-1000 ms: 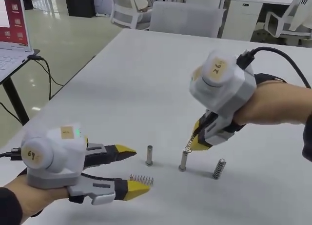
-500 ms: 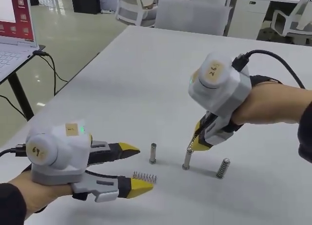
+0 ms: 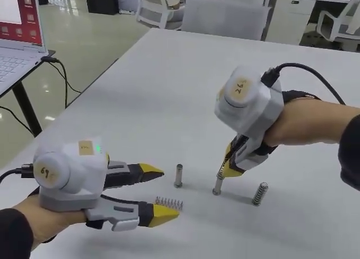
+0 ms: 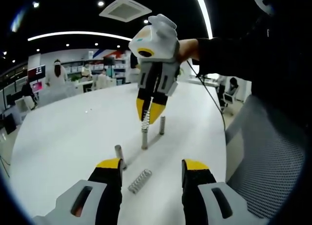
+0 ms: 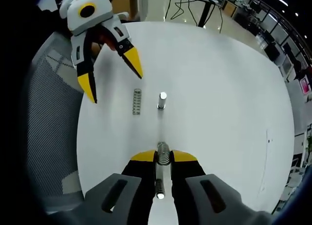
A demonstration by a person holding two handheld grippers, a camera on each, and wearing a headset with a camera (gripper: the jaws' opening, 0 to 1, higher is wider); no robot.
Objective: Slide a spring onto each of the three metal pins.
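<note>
Right now my right gripper [image 3: 229, 168] is clamped on a spring [image 5: 164, 154] directly above the middle pin [image 3: 217, 184] so it can thread straight down, while my left gripper [image 3: 163, 192] hovers with jaws wide apart around the loose spring [image 3: 169, 203], just short of the bare pin [image 3: 178, 175].

The left gripper [image 3: 167, 191] sits low and level in the left hand [image 3: 45, 222], its yellow-tipped jaws spread wide, while the right gripper [image 3: 228, 169], held by the right hand [image 3: 306, 121] (wrist raised above it), points steeply down, jaws pinched on a spring [image 5: 164, 154].
</note>
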